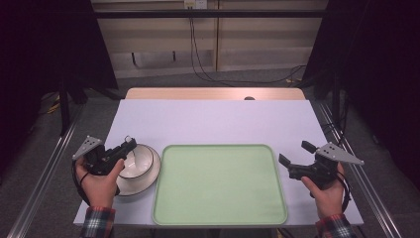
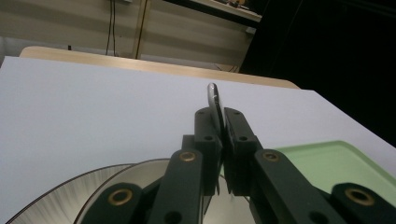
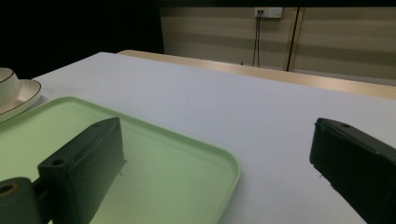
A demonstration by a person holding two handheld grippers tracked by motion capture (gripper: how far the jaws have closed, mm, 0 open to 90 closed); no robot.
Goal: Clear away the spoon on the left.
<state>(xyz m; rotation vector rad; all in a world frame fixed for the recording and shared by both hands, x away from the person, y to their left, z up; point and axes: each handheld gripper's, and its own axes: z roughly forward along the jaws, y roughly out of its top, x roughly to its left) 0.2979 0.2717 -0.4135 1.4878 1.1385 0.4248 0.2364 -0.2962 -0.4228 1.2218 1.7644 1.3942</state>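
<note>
My left gripper (image 1: 130,144) jaws clamped on a spoon (image 2: 215,103) over the bowl (image 1: 143,157), handle running up along them. Tray (image 1: 220,218) just right of it. Right gripper (image 1: 296,157) jaws apart, empty.

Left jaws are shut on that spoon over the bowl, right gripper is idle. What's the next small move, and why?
Probably lift the spoon straight up, then carry it toward the green tray. The left gripper pinches it above the bowl on its plate, and the tray lies bare alongside. The right gripper waits open beside the tray.
</note>
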